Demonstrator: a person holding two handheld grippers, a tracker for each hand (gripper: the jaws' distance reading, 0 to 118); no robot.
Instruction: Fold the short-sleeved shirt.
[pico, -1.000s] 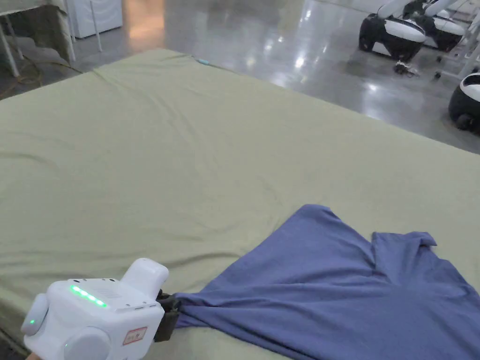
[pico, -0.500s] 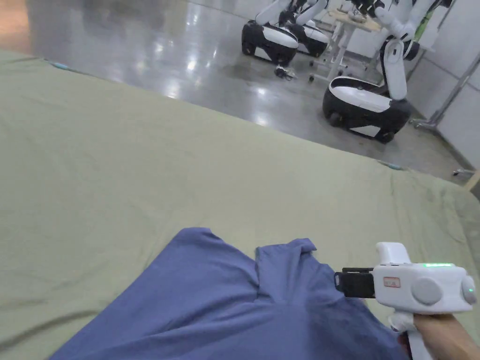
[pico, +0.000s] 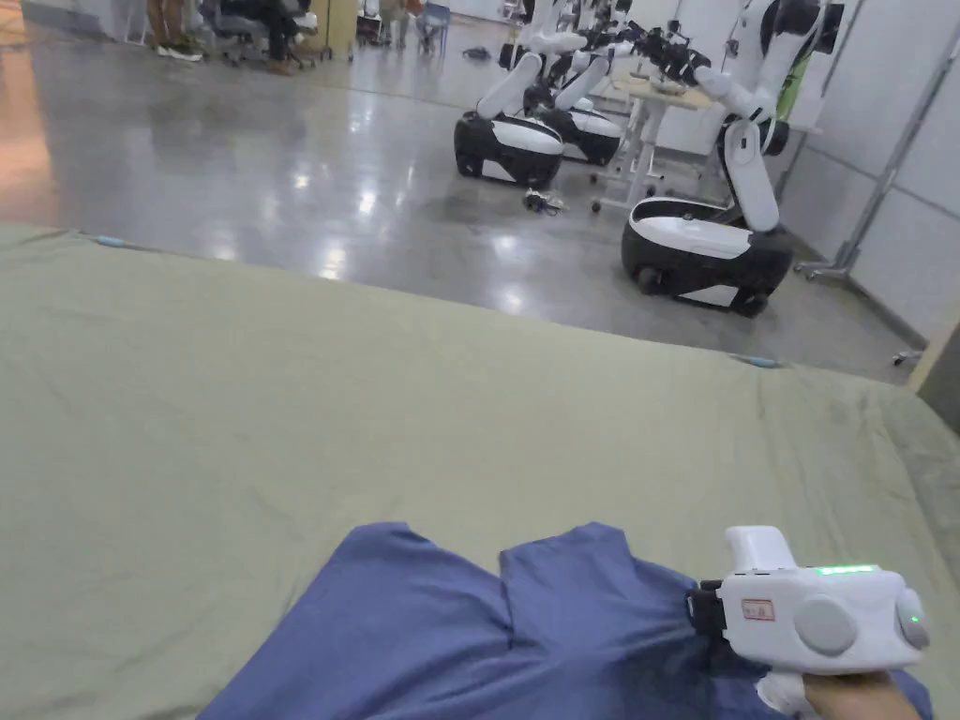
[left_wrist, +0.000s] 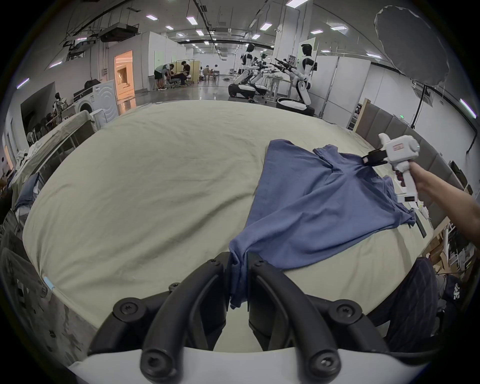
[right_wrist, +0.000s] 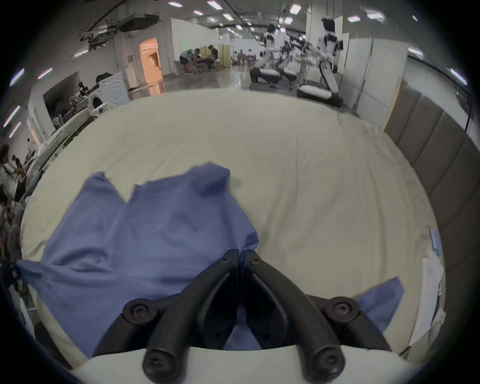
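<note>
While both grippers pinch the blue shirt (left_wrist: 311, 202), it lies on a green-sheeted bed (pico: 375, 394) beside glossy floor (pico: 281, 169).

Shirt (left_wrist: 319, 205): blue matt knit cloth. Sheet (pico: 375, 394) under tongs: olive matt cloth (lightly creased). Floor (pico: 309, 159) beyond: glossy, mirror-bright.

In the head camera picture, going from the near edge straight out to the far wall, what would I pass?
Blue shirt with the right gripper closed on it → green bed sheet → shiny grey floor → white wheeled robots.
</note>
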